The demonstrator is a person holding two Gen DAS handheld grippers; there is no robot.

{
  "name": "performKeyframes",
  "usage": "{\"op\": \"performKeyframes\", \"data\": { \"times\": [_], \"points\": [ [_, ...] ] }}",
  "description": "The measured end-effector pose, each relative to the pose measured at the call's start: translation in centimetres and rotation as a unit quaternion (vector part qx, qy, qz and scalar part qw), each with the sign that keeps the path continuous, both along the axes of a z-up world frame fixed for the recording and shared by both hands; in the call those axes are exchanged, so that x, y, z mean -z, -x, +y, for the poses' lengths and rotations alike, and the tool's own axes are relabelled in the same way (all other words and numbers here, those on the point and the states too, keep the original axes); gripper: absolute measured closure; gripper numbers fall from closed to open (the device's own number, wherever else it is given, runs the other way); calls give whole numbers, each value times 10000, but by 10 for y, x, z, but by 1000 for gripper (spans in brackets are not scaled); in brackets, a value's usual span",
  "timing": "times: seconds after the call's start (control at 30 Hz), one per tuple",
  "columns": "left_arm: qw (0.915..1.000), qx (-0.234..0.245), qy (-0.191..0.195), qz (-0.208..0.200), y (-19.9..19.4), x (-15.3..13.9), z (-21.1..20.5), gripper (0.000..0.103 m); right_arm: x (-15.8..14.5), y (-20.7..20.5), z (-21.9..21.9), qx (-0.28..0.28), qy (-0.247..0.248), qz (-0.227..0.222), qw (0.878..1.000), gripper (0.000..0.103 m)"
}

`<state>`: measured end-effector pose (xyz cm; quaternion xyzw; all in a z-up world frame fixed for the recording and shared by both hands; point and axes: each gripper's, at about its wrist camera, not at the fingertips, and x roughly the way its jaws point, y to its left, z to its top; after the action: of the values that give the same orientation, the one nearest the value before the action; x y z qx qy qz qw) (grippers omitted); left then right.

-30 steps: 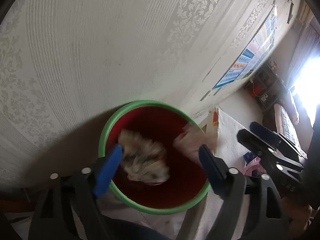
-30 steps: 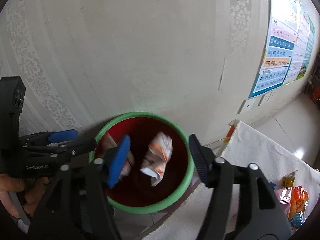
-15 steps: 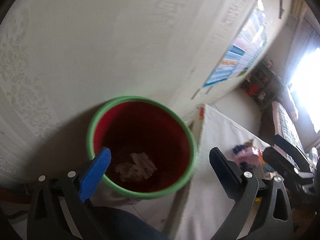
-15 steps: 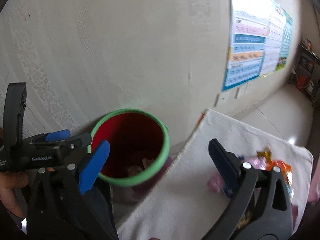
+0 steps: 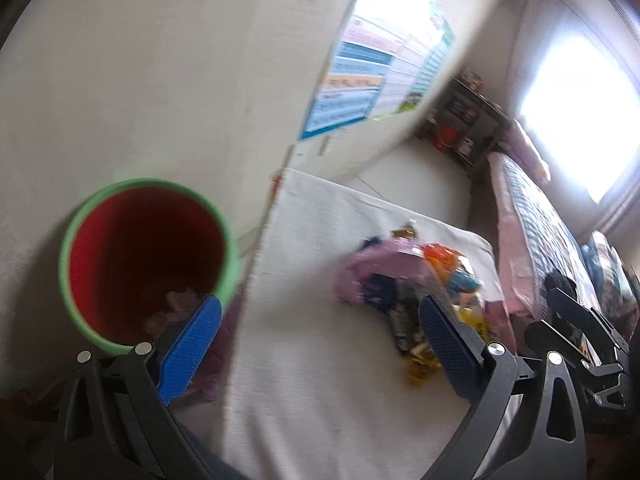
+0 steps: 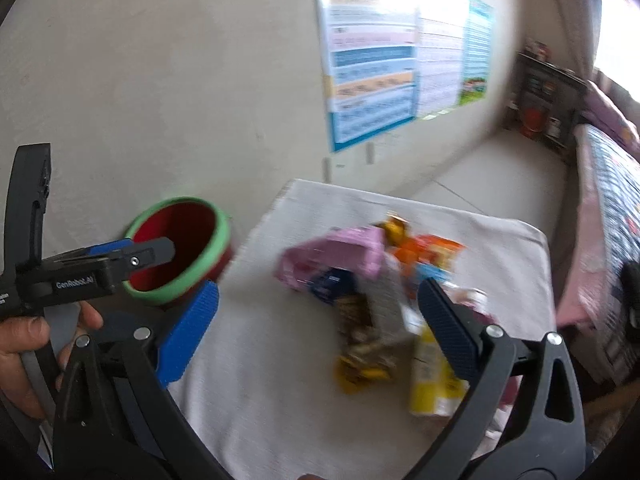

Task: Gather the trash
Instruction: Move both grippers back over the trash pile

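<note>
Left tool (image 5: 316,340) and right tool (image 6: 316,326): both released, jaws wide, nothing between pads. Trash pile (image 6: 376,296) (pink, orange, yellow wrappers) lies on cloth-covered worktop (image 6: 280,400), just beyond tools. Green-rimmed red bin (image 5: 144,256) stands left of worktop, against wall; crumpled scraps (image 5: 172,304) inside.

Table (image 6: 256,412) under white cloth, beside the wall.
A blurred heap of wrappers (image 6: 372,280) lies on my cloth: pink packet (image 6: 340,256), orange one (image 6: 432,250), yellow carton (image 6: 430,380) nearest me.
</note>
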<state>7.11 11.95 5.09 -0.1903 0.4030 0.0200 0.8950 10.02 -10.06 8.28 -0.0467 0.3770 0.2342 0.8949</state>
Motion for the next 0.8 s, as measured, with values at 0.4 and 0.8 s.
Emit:
{"op": "performKeyframes", "data": {
  "times": [0.4, 0.8],
  "points": [
    [9973, 693, -131, 192, -21, 8, -83, 8, 24, 12, -97, 789, 154, 314, 9963, 5],
    [9942, 874, -373, 511, -39, 22, -101, 8, 46, -1, -133, 1105, 40, 627, 9919, 5]
  ]
}}
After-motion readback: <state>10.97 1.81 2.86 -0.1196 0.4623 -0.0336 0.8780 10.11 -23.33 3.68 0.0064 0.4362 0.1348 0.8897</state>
